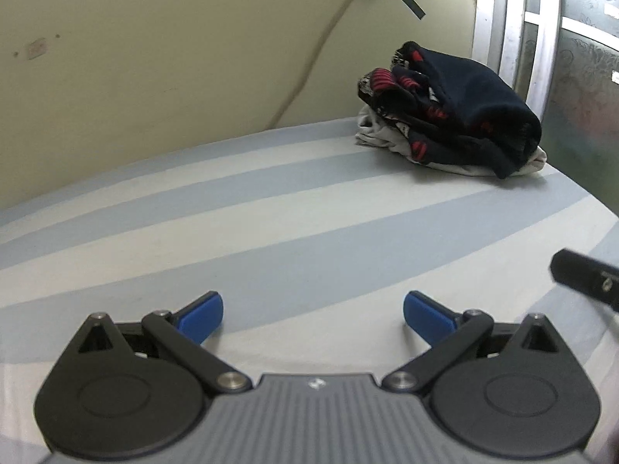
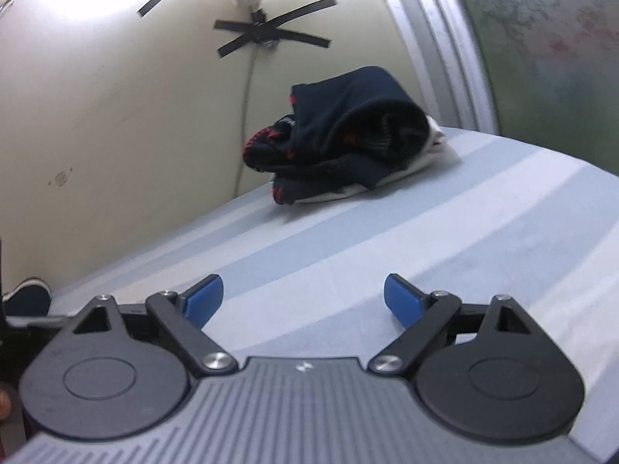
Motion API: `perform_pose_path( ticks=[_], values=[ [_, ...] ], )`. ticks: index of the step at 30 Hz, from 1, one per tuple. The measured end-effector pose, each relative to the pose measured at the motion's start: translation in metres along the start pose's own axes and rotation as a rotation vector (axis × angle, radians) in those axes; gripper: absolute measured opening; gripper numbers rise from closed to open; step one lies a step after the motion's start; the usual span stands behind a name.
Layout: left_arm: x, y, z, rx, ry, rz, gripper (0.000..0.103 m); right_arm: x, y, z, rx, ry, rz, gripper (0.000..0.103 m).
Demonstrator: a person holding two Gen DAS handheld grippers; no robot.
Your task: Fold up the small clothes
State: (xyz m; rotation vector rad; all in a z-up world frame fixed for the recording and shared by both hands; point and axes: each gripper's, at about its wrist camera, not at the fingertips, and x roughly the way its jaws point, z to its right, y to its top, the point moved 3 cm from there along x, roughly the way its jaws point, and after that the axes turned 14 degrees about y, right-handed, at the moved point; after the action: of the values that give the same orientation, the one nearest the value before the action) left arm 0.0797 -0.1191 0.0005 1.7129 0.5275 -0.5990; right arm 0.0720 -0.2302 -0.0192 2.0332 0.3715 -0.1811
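Soft knit cloth pile, smooth matt striped sheet, matt blue plastic fingers.

Both wrist views low over striped bed, facing wall. Shared: clothes pile, taped cable. Right view tilted, slightly nearer pile.

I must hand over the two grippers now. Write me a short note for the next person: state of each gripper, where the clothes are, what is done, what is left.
Left gripper: open, holds nothing, low over the striped sheet.
Right gripper: open, holds nothing, also over the sheet.
Clothes: one pile at the far side of the bed, near the wall and the metal frame. Dark navy pieces with red pattern lie on top of a white piece.
Done: cannot tell whether the pile is folded; it looks bunched.
Left: if unfolded, take one piece, spread it on the sheet, fold it.
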Motion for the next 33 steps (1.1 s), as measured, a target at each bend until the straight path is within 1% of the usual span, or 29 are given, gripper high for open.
perform_pose_path(
  ticks=[1,2,5,8,19,30,33],
  values=[
    [-0.002,-0.002,-0.002,0.002,0.013,0.01,0.103,-0.001,-0.002,0.0,0.009,-0.01,0.004,0.095],
    [-0.003,-0.003,-0.003,0.003,0.02,0.016,0.103,-0.002,-0.003,0.002,0.022,-0.019,0.007,0.096],
    [-0.005,-0.003,-0.001,0.009,0.025,0.032,0.103,-0.004,-0.006,0.005,0.052,-0.036,0.015,0.096],
    [-0.005,-0.004,0.0,0.017,0.023,0.037,0.103,-0.005,-0.009,0.005,0.046,-0.045,0.018,0.096],
    [-0.006,-0.004,-0.004,-0.008,0.008,0.047,0.103,-0.003,-0.008,0.005,0.039,-0.05,0.016,0.096],
    [-0.014,-0.005,-0.001,0.022,0.018,0.102,0.103,-0.004,-0.008,0.005,0.044,-0.046,0.021,0.096],
    [-0.014,-0.005,-0.001,0.03,0.026,0.106,0.103,-0.005,-0.008,0.005,0.045,-0.045,0.024,0.096]
  ],
)
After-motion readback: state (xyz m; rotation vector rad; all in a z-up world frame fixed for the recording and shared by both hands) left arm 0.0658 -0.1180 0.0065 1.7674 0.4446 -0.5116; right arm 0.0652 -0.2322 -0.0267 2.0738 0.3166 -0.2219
